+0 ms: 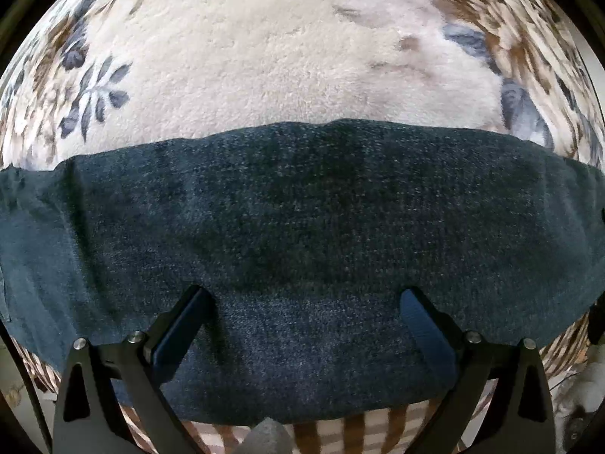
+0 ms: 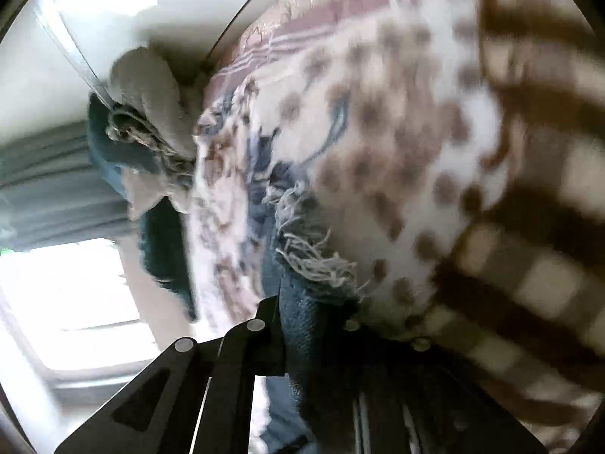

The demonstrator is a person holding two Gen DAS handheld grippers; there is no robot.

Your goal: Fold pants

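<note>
Dark blue denim pants lie flat in a wide band across a plush cream blanket. My left gripper is open just above the denim, its two fingers spread wide over the near part of the cloth, holding nothing. In the right wrist view, my right gripper is shut on the frayed hem end of the pants, with white threads hanging beside the fingers. That view is tilted and blurred.
The blanket has grey-blue leaf and brown flower prints at its sides and a brown checked border near me. In the right wrist view a checked spotted blanket, a pile of grey and teal cloth and a bright window show.
</note>
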